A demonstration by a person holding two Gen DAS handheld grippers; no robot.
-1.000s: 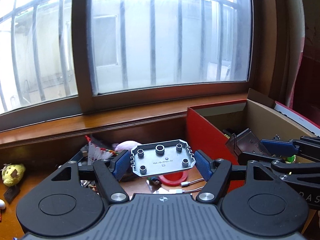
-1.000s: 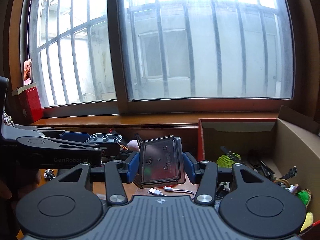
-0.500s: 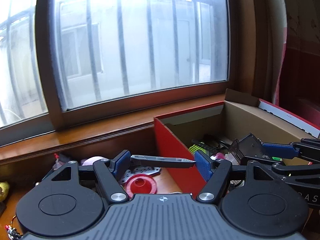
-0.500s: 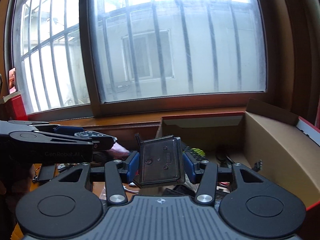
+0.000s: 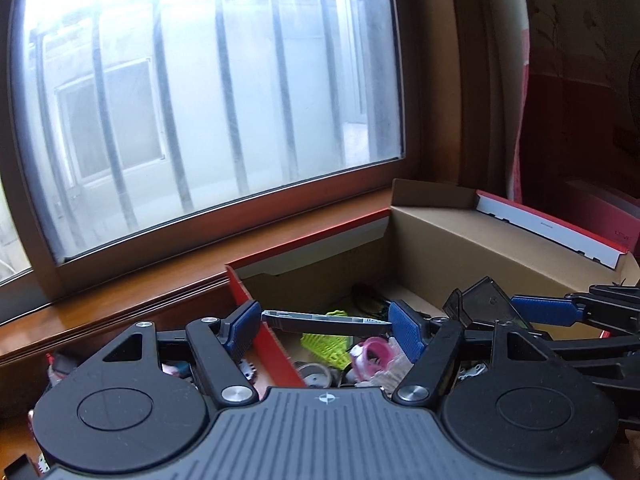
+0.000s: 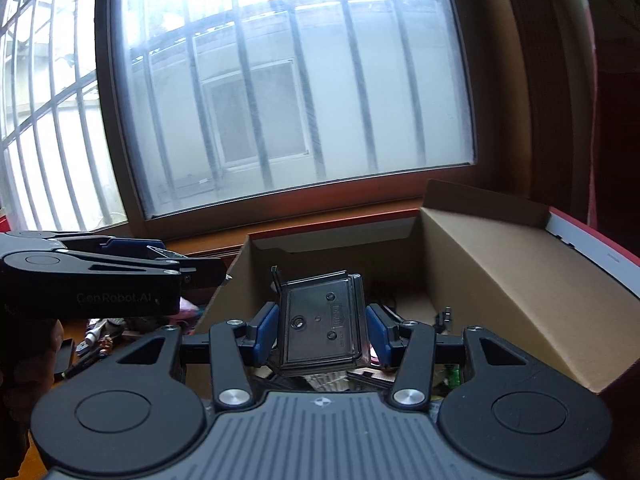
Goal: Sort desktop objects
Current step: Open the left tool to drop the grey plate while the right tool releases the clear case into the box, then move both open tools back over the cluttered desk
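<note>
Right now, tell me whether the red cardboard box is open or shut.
Open. The red cardboard box has no lid over it; its brown inside and small clutter on its floor show, with the dark plastic case held over it.

Backlit: window (image 5: 208,92) glare blown out, foreground dim, fisheye edges warped.

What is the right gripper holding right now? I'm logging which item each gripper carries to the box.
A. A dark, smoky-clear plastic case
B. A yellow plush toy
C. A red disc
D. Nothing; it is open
A. In the right wrist view the right gripper is shut on a dark, smoky-clear plastic case, clamped between its blue pads above the open cardboard box.
</note>
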